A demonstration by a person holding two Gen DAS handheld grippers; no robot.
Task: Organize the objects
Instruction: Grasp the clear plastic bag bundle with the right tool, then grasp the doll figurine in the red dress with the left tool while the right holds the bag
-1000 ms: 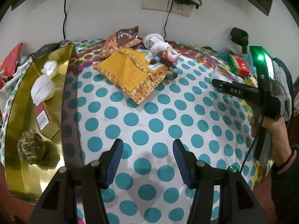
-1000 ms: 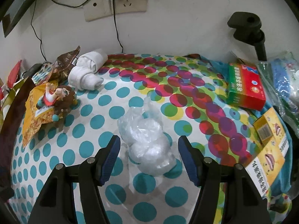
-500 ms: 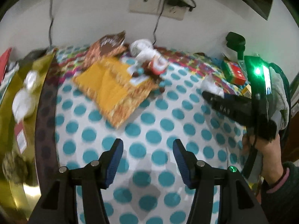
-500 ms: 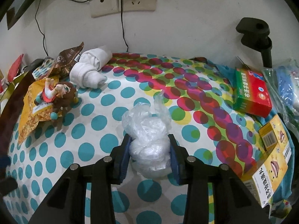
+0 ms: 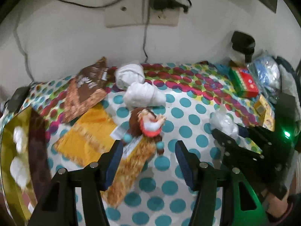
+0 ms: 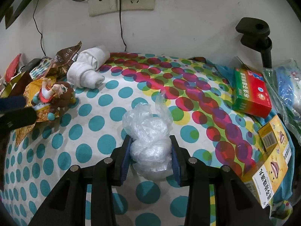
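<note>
Both cameras ride low over the polka-dot tablecloth [image 5: 190,116], looking forward toward the wall socket [image 6: 122,1]. The left view sits further left, close above the doll [image 5: 148,124]. The right view sits close over the plastic bag [image 6: 150,141]. Both take in doll, bag and white socks [image 6: 88,66].

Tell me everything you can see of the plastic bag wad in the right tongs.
The plastic bag wad is clear, thin, crinkled film bunched into a lumpy ball, with a loose tail sticking up at its far end. The right tongs are shut on its near half, blue pads pressing both sides. It sits on the polka-dot cloth, touching nothing else.
</note>
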